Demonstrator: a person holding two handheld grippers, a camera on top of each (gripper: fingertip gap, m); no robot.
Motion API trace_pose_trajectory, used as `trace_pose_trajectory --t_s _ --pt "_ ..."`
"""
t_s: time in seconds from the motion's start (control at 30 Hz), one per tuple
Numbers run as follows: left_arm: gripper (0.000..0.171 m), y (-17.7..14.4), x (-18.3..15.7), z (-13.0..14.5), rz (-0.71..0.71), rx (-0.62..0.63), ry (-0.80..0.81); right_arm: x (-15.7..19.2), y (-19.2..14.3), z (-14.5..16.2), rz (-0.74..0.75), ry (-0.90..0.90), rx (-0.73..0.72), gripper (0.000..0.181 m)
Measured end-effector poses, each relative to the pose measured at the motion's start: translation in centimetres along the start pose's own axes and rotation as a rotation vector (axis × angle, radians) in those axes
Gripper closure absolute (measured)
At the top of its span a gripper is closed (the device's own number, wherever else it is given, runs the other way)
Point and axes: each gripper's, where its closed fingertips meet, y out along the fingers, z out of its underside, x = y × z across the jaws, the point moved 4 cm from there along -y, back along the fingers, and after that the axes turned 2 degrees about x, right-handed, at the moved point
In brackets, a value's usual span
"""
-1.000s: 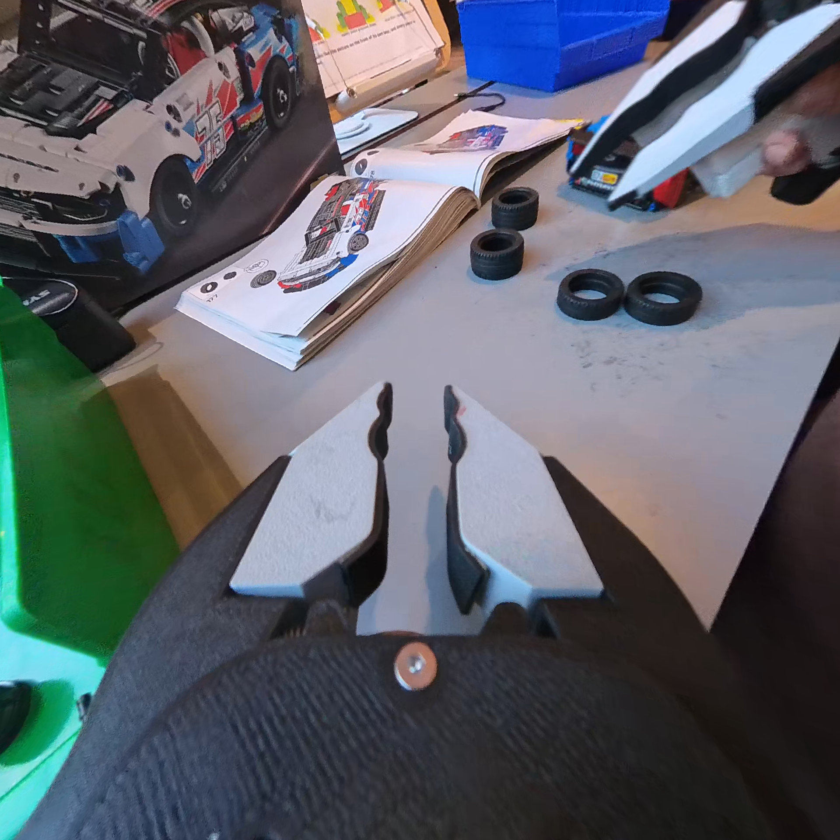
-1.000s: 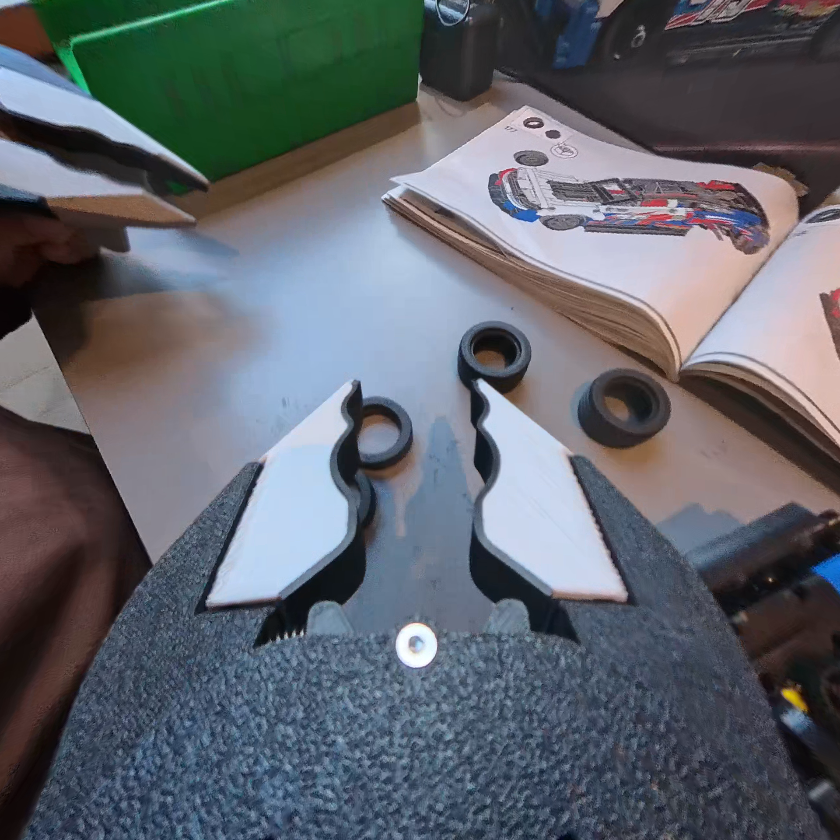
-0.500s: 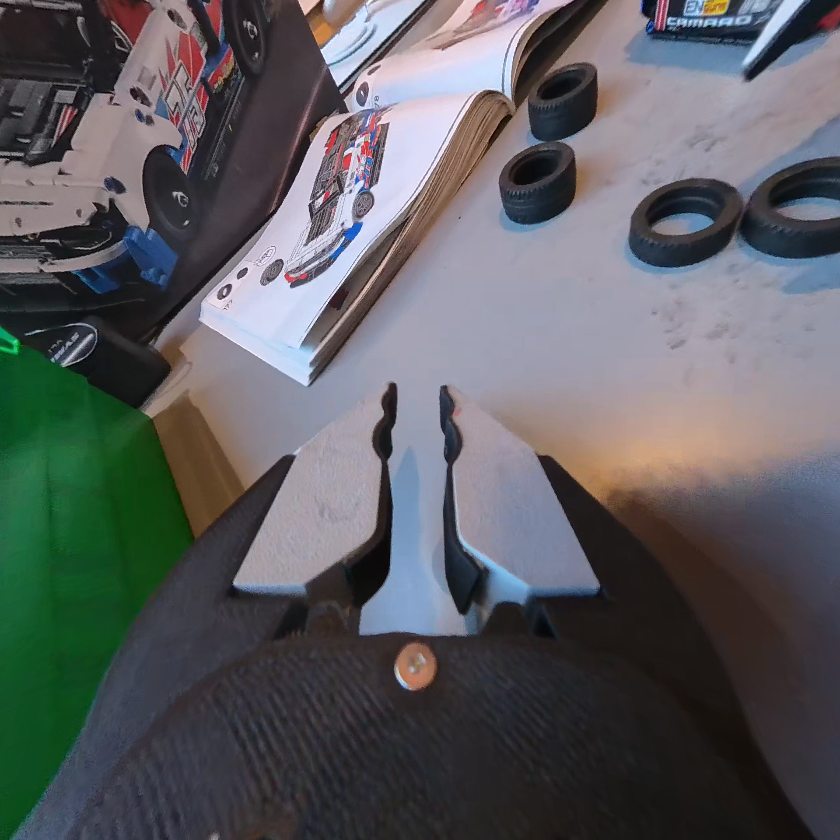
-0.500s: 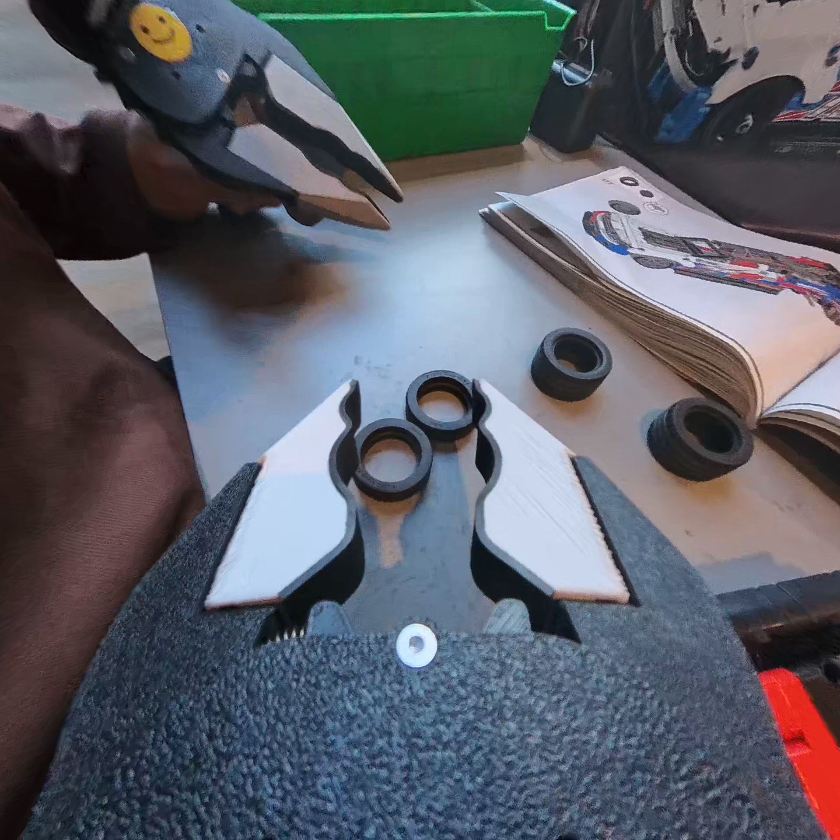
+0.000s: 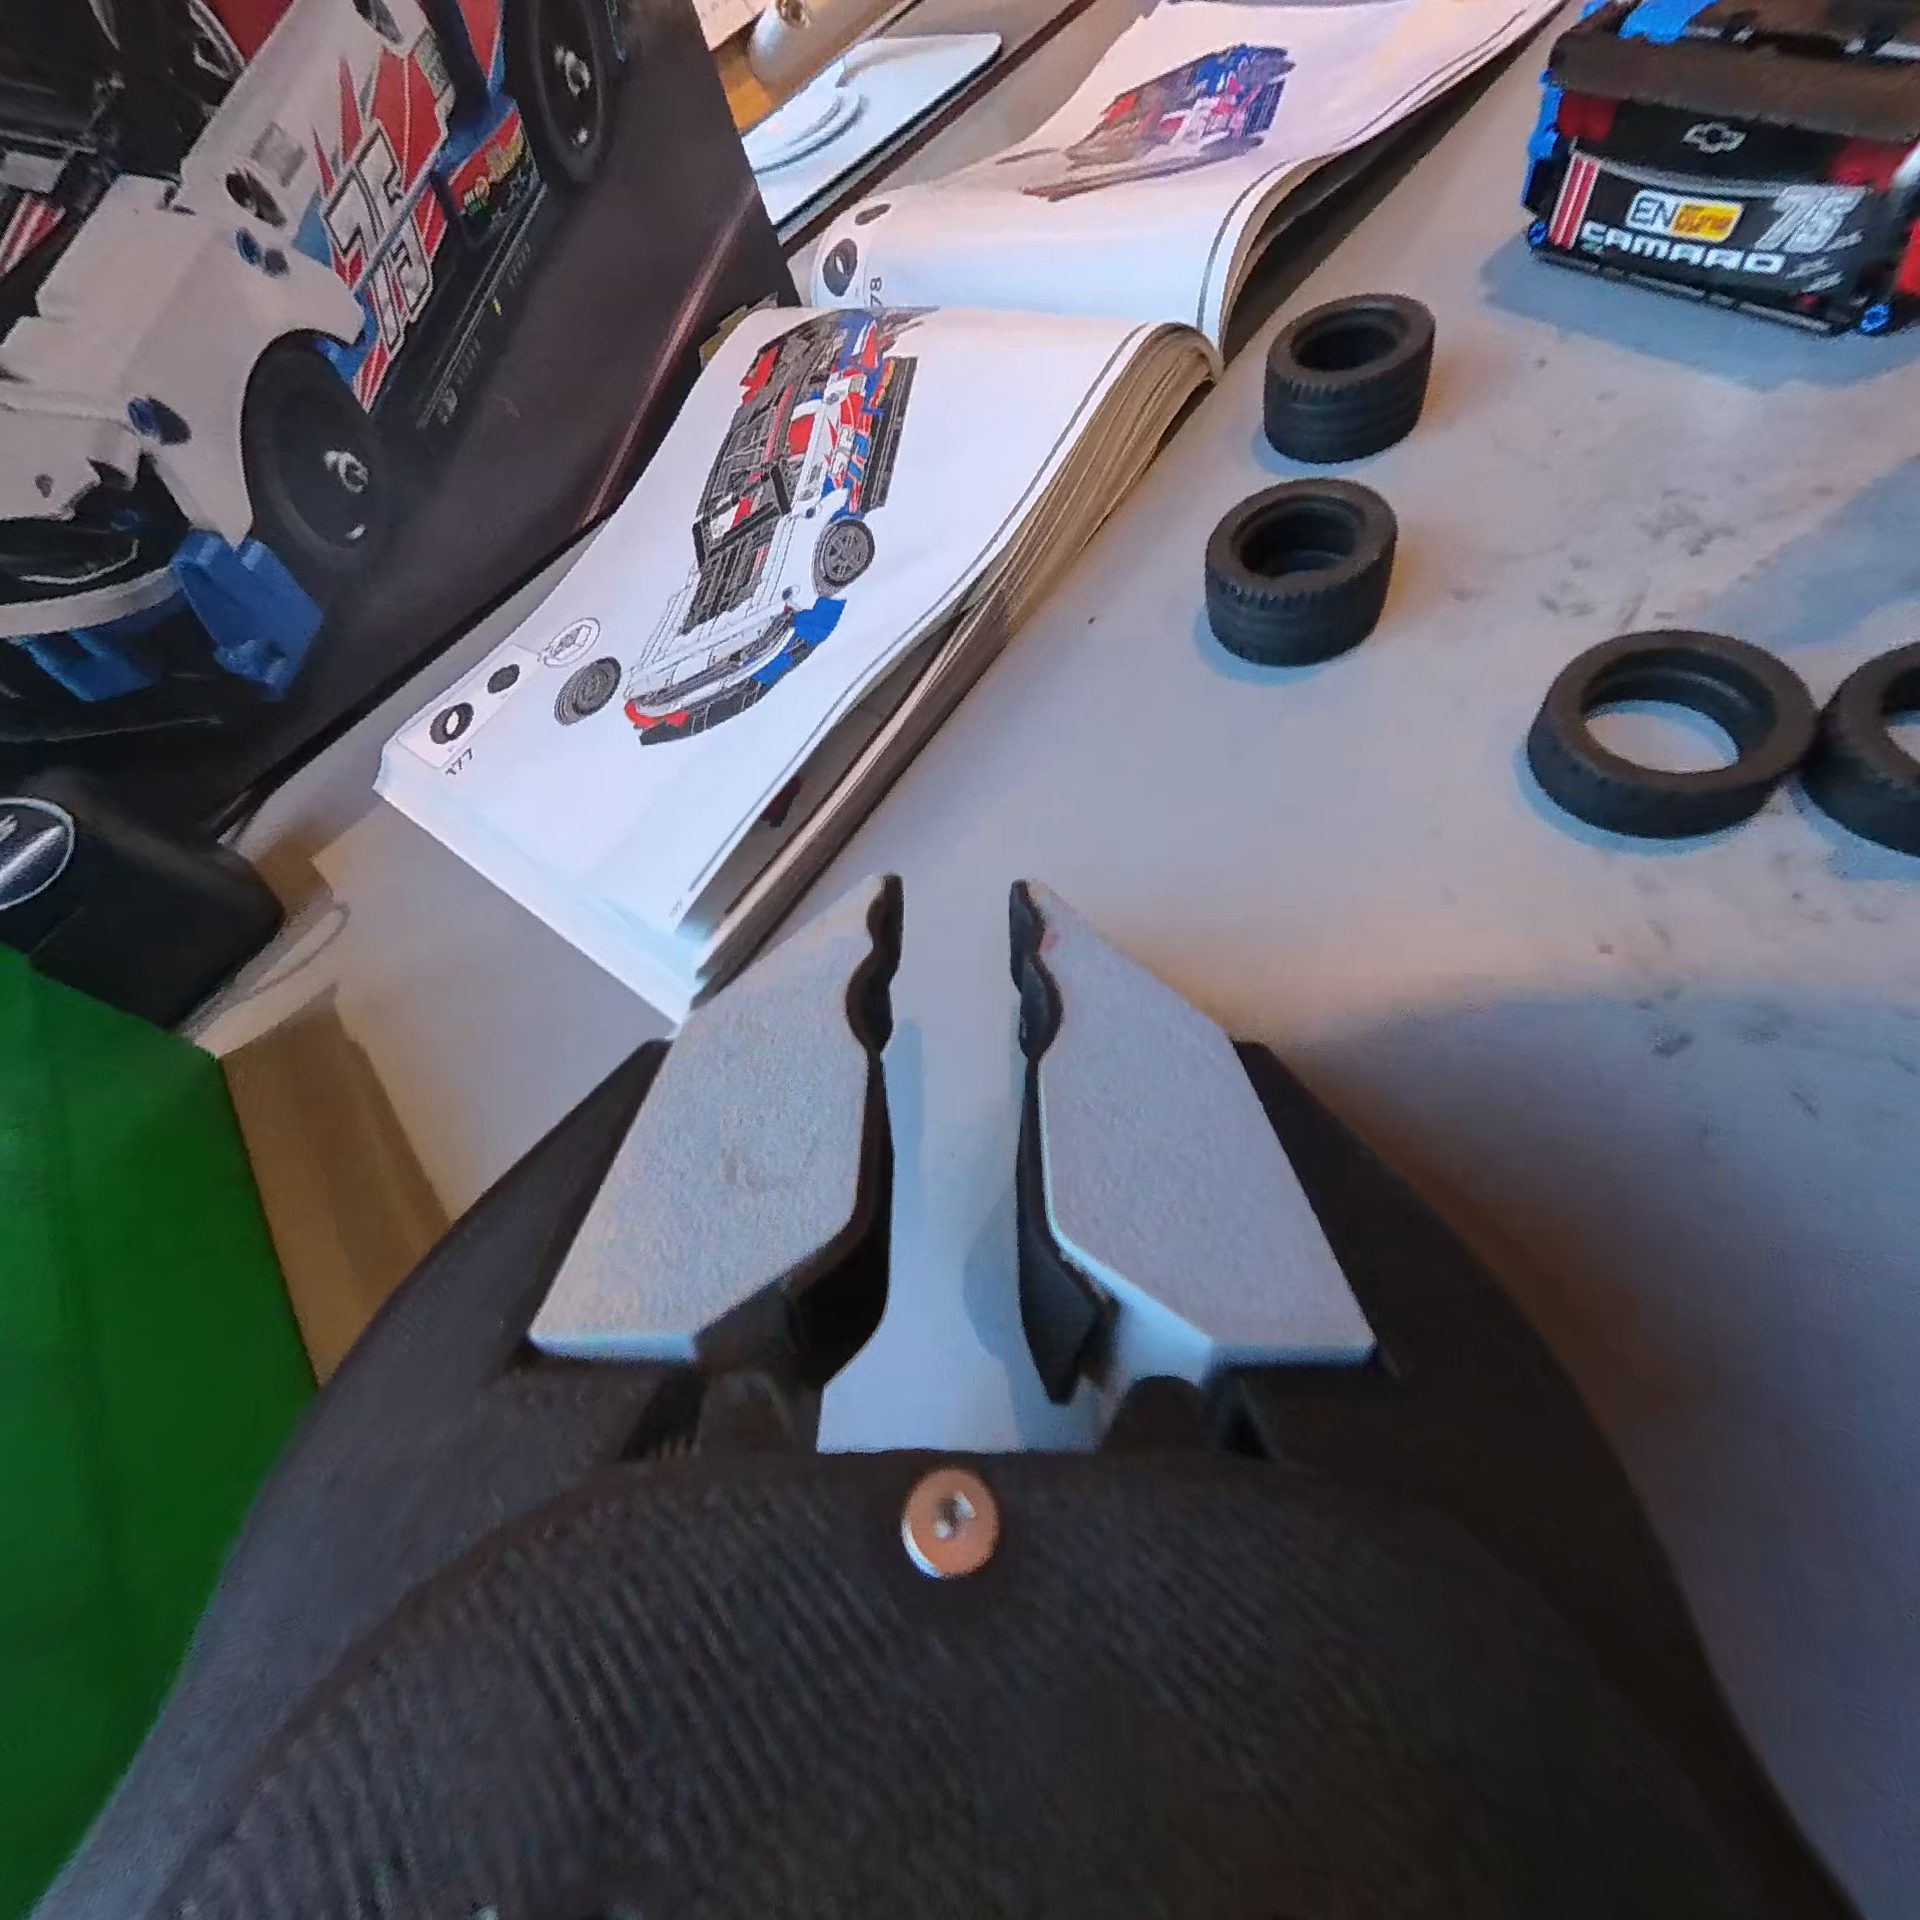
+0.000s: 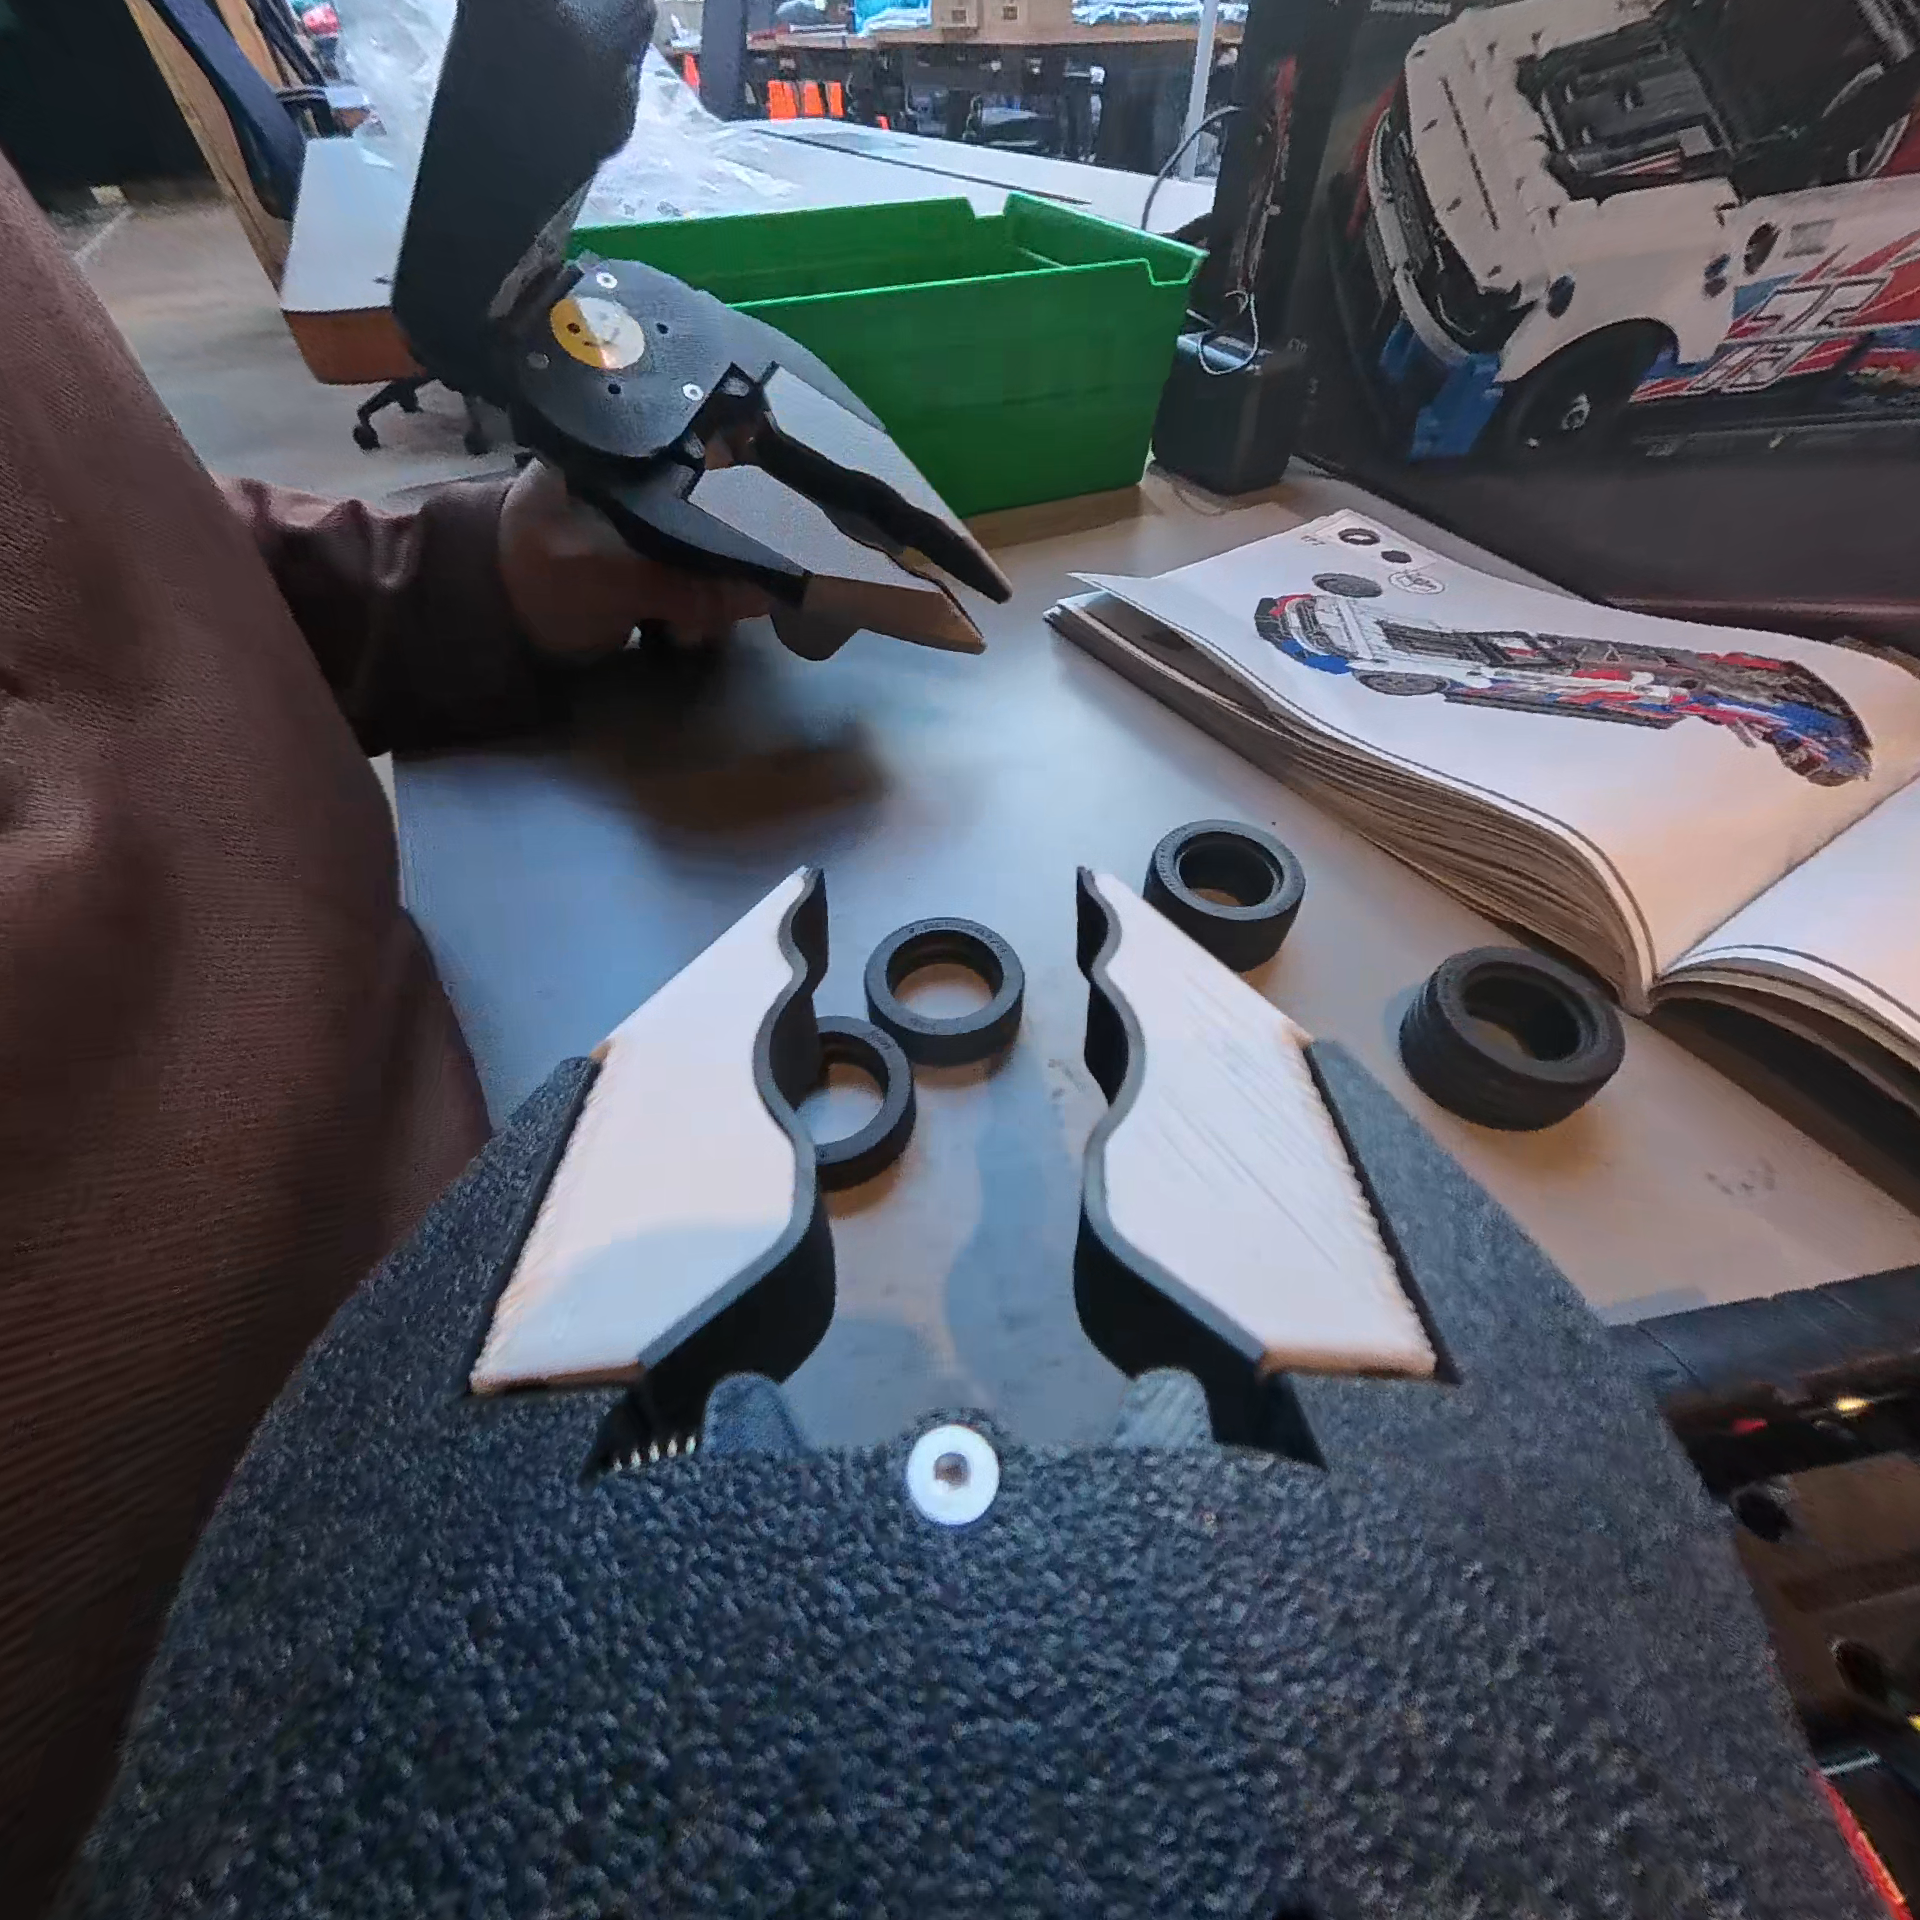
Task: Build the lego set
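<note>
Car body (image 5: 1725, 177) looks mostly built at the far end of the tabletop (image 5: 1195, 790), but all four tires are loose. My right gripper (image 6: 951, 894) has jaws open around a flat tire (image 6: 943, 992); left gripper (image 5: 954, 904) is slightly open, empty.

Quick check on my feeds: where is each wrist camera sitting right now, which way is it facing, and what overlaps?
Left wrist view: on the left gripper, low over the table, facing the manual and car model.
Right wrist view: on the right gripper, above two flat tires, facing the green bin; a sleeve and hand show.
Shared: manual, tires, set box.
</note>
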Motion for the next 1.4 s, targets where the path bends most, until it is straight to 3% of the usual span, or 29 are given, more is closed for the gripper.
trace_pose_trajectory --t_s 0.37,0.57,1.4 --pt "0.158 0.4 0.9 -1.5 0.121 -0.120 -0.070 -1.6 0.8 0.3 0.041 0.069 0.038 0.147" --pt "0.161 -0.3 1.3 -1.8 0.114 -0.186 -0.098 -1.9 1.4 0.6 0.051 0.072 0.079 0.145" --pt "0.160 -0.1 1.3 -1.7 0.116 -0.169 -0.106 -2.3 1.1 0.3 0.057 0.090 0.051 0.143"
